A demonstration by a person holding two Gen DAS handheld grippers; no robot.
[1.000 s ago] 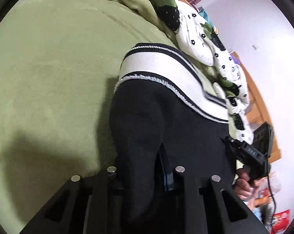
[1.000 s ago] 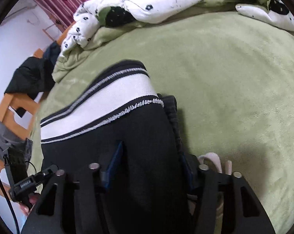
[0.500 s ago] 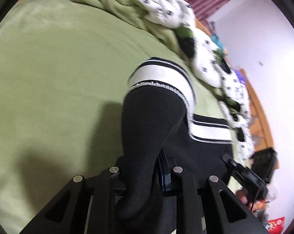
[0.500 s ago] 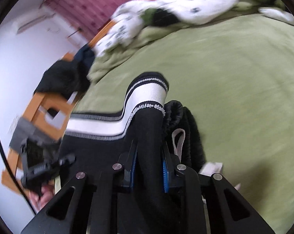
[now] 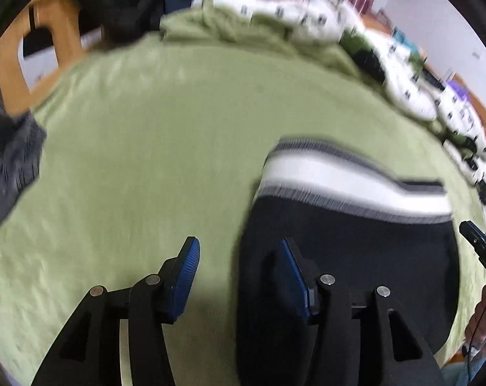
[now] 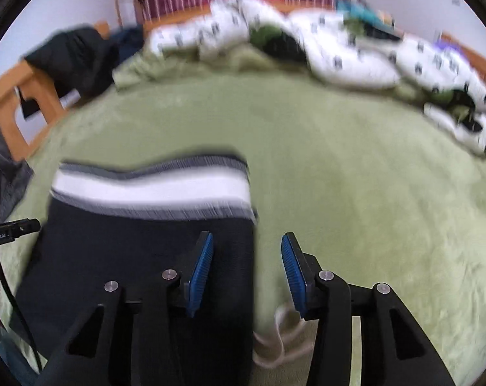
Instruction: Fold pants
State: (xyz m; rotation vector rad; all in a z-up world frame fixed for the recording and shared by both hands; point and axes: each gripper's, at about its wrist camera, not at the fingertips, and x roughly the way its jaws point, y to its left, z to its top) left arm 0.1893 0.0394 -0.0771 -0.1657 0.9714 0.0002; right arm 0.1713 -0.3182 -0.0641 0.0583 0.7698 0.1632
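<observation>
Left wrist view: the left gripper (image 5: 238, 267) is hovering over the green bedspread (image 5: 153, 148), its jaws having just been opening and now released, the near edge of the black pants (image 5: 346, 257) lying between them untouched.

Right wrist view: the right gripper (image 6: 246, 262) is likewise spreading, empty, above the folded pants' right edge. Soft and limp, they are probably best pinched at the corners near the striped band (image 6: 153, 189).
</observation>
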